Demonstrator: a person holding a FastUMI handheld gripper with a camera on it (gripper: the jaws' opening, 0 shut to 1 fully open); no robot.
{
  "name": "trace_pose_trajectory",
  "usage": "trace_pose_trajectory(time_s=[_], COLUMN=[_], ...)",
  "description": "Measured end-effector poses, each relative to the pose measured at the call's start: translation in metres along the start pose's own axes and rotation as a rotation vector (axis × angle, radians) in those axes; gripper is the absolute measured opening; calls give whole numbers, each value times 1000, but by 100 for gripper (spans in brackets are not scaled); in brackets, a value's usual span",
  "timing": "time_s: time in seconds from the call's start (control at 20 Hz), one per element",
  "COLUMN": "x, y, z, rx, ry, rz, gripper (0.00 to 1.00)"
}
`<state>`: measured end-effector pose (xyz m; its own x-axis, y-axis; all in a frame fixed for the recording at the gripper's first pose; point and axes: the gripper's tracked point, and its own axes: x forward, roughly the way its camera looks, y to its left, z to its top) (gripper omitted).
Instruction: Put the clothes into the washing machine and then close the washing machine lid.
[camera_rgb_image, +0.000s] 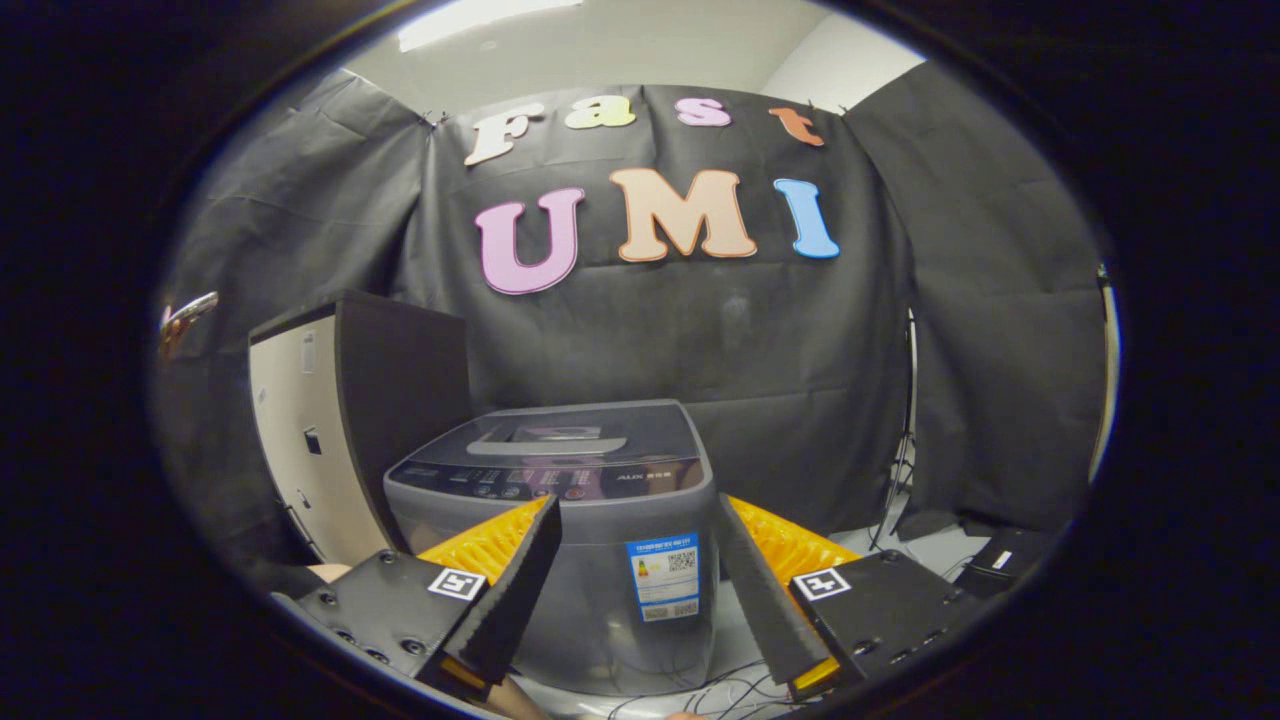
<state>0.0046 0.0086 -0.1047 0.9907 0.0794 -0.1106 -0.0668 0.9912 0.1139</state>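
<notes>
As my gripper (635, 560) hangs with fingers spread apart and holding nothing, I log: one grey top-loading washing machine (560, 530), just ahead between the fingers, lid (575, 435) down flat; one dark cabinet (350, 420) beside it, to its left; loose cables (720, 690) on the floor at its base.

The washing machine (560, 540) is showing grey, its lid (570, 440) darker. A blue-and-white label (663, 576) is sitting on its front. The cabinet (340, 420) at left is showing cream and black.
</notes>
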Motion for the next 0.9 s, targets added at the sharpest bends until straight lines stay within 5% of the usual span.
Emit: trace_pose_trajectory(time_s=[0.9], x=[-11], y=[9], z=[2], rx=[-78], ry=[-11], rz=[8], gripper=[96])
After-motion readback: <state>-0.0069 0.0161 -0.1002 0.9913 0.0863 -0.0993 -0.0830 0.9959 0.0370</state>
